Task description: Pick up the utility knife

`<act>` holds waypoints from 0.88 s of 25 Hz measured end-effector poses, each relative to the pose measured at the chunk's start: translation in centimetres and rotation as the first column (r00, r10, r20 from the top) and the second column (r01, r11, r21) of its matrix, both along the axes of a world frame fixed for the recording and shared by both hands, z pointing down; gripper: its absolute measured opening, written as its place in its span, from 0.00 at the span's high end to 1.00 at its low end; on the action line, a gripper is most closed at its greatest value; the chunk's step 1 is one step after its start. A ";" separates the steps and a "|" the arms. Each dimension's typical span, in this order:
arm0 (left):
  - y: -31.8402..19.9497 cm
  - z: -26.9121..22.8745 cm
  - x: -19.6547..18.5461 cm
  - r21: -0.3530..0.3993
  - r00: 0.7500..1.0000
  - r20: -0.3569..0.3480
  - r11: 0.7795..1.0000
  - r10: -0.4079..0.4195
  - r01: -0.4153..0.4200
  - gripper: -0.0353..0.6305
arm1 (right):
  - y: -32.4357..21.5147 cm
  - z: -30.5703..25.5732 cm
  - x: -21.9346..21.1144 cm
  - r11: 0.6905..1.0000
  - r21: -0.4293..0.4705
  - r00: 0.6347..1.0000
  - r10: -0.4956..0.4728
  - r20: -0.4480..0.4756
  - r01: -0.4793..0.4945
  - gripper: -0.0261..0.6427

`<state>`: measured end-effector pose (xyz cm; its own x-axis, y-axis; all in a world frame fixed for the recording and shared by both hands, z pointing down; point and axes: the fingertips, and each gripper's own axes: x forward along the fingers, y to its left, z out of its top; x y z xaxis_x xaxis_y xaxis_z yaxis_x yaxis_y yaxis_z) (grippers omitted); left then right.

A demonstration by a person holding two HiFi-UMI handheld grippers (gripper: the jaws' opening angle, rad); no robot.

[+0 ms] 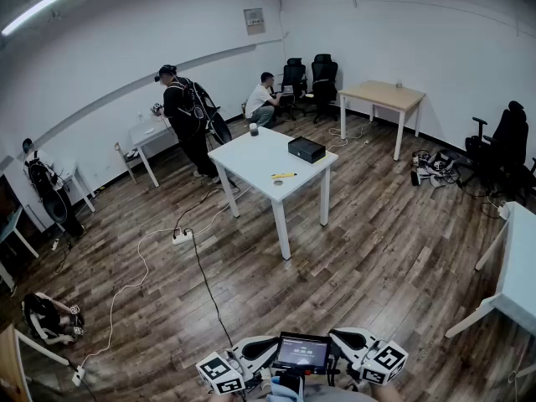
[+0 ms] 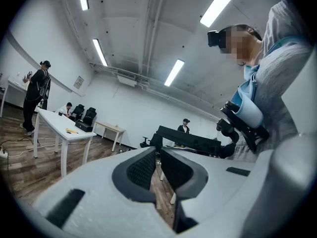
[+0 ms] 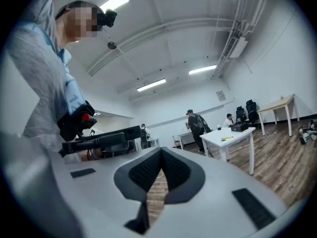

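Observation:
The yellow utility knife [image 1: 283, 175] lies on the white table [image 1: 251, 162] in the middle of the room, far from me. It also shows small in the left gripper view, as the knife [image 2: 72, 130], and in the right gripper view, as the knife [image 3: 227, 138]. My left gripper [image 1: 260, 347] and right gripper [image 1: 347, 338] are held low, close to my body at the bottom edge, on either side of a small screen [image 1: 302, 352]. The left gripper [image 2: 158, 150] has its jaws together with nothing between them. So does the right gripper [image 3: 161, 151].
A black box [image 1: 306, 148], a grey cylinder [image 1: 254, 128] and a small round object [image 1: 277, 182] share the table. Cables and a power strip [image 1: 182, 237] cross the wooden floor. Two persons [image 1: 186, 115] are beyond the table. Another white table [image 1: 515, 266] stands at the right.

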<state>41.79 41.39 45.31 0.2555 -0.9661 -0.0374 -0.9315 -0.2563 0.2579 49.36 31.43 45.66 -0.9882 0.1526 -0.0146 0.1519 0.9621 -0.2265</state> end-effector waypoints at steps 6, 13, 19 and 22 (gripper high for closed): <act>0.7 0.7 0.0 -0.020 1.000 0.001 1.000 0.012 -0.012 0.91 | 0.8 0.1 -0.4 1.000 0.001 1.000 -0.011 -0.006 0.011 0.92; 1.3 1.0 -0.1 -0.028 1.000 -0.006 1.000 0.009 -0.010 0.91 | 1.4 0.3 -0.7 1.000 -0.005 1.000 -0.021 -0.013 0.021 0.92; 1.6 1.9 -0.4 -0.037 1.000 -0.026 0.999 0.005 -0.006 0.91 | 1.7 1.1 -1.2 1.000 -0.015 0.999 -0.026 -0.033 0.026 0.92; 1.7 1.8 -0.8 -0.035 1.000 -0.025 0.999 0.014 -0.015 0.91 | 2.0 1.2 -1.8 0.999 -0.016 0.999 -0.042 -0.032 0.041 0.92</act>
<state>40.97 43.11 47.10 0.2685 -0.9632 -0.0101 -0.9211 -0.2598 0.2900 47.53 33.43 46.85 -0.9810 0.1936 0.0146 0.1841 0.9515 -0.2463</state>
